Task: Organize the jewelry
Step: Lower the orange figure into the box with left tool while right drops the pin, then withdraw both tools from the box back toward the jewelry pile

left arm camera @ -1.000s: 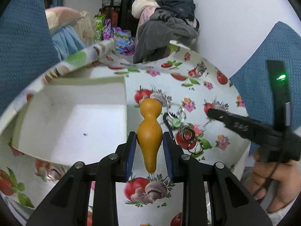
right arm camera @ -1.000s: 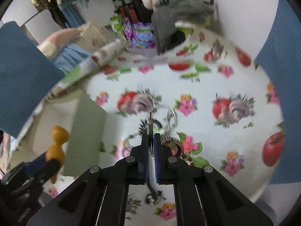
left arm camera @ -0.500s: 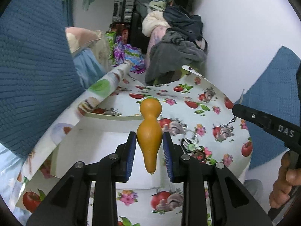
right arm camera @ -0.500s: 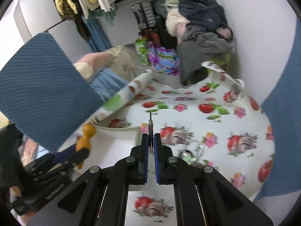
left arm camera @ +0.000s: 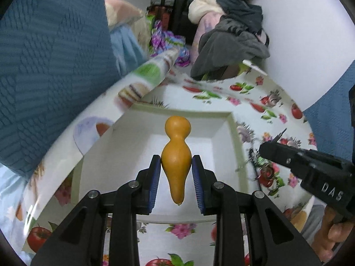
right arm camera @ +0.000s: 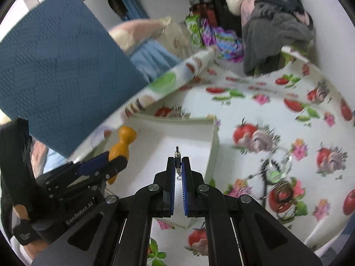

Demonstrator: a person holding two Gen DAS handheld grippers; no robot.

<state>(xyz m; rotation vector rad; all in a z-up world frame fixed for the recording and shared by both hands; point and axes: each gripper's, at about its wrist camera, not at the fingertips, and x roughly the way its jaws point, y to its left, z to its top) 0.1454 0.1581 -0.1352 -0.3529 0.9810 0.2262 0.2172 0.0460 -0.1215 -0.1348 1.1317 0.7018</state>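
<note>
Now both your loads hang over the white box (left arm camera: 224, 119). Your left gripper (left arm camera: 176, 169) clamps the orange gourd pendant (left arm camera: 176, 155), long axis pointing away from you, above the box floor. Your right gripper (right arm camera: 178, 166) pinches a thin metal clasp (right arm camera: 177, 154) nearly closed, just inside the box's right wall. A second ago both hovered by the jewelry pile (right arm camera: 275, 181) on the table (right arm camera: 299, 102); that pile now lies well right.

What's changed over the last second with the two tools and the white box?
The right tool lifted its thin metal piece off the jewelry pile and swung left, now above the white box. The left tool brought the orange gourd over the box's middle. Both grips stayed shut; the pile stayed on the tablecloth.
</note>
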